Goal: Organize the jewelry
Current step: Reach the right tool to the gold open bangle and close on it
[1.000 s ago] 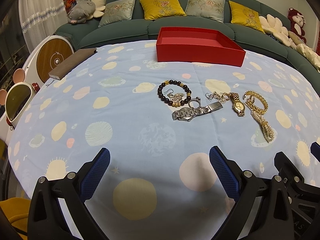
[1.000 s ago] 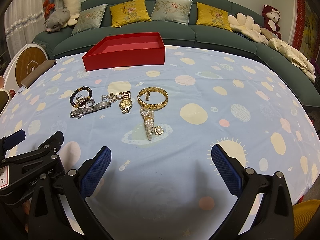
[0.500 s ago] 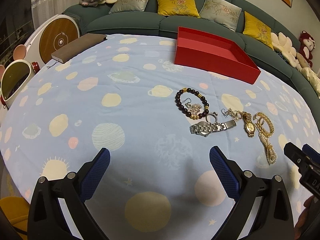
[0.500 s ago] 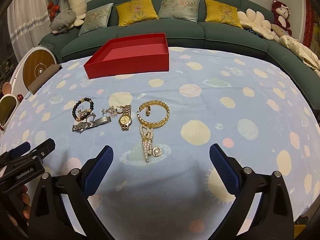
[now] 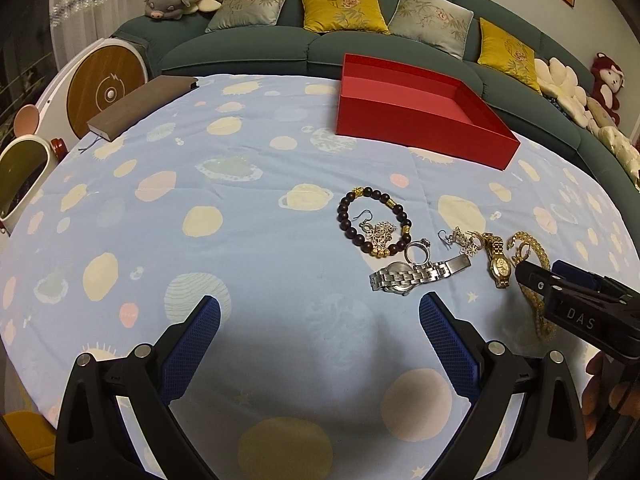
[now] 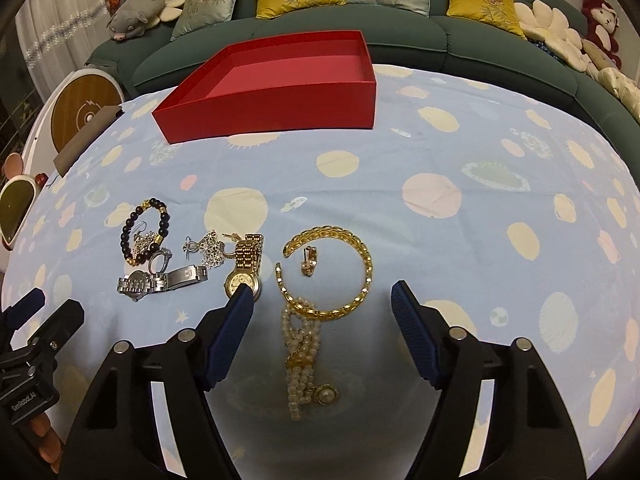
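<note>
Jewelry lies in a row on the planet-print cloth: a dark bead bracelet (image 6: pixel 145 231), a silver watch (image 6: pixel 160 279), a gold watch (image 6: pixel 245 267), a gold chain bracelet (image 6: pixel 332 268) and a pearl bracelet (image 6: pixel 306 354). An empty red box (image 6: pixel 280 84) stands behind them. My right gripper (image 6: pixel 322 320) hovers over the gold chain and pearls; its jaws are closing, with both pieces between them and the pads clear of them. My left gripper (image 5: pixel 320 324) stands open over bare cloth, short of the silver watch (image 5: pixel 416 276).
A brown book (image 5: pixel 140 104) lies at the table's far left edge. A green sofa (image 6: pixel 400 28) with cushions and plush toys curves behind the table. White round devices (image 5: pixel 100 84) stand off the left side.
The right gripper moved forward over the gold chain and pearls, and its jaws narrowed. The left gripper shifted slightly, so the jewelry now sits to its right.
</note>
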Motion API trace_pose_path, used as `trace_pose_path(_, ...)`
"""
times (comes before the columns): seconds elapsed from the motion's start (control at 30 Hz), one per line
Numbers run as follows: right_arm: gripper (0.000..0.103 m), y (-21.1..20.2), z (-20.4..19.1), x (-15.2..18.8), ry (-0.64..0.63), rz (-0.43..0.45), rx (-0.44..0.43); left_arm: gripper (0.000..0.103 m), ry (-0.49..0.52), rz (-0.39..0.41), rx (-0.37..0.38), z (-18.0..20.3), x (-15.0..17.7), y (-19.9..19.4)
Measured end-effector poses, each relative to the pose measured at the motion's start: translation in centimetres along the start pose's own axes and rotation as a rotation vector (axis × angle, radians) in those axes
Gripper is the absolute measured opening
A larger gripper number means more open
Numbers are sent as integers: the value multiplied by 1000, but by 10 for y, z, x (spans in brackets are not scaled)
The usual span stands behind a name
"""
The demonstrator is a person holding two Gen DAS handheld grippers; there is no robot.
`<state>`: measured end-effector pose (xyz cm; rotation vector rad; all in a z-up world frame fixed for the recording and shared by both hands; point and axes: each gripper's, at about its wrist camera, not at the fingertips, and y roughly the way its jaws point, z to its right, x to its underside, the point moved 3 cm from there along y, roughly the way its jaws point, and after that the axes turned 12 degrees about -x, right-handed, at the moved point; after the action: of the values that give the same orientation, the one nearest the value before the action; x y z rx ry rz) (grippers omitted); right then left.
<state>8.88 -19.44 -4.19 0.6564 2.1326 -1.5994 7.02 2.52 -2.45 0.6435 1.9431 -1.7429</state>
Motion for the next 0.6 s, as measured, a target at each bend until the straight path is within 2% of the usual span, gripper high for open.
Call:
trace_pose_path(0.13,57,9,-1,4,-6,-18,11,97,-1,-12,28,2,-1,1)
trace_pose_path(0.3,47,9,1,3,-22,3,25,97,-7,-17,57,3,0,-1)
trace_pose_path(0.6,46,3,3,0,-9,43,15,97,6,-1,47,3,0,1)
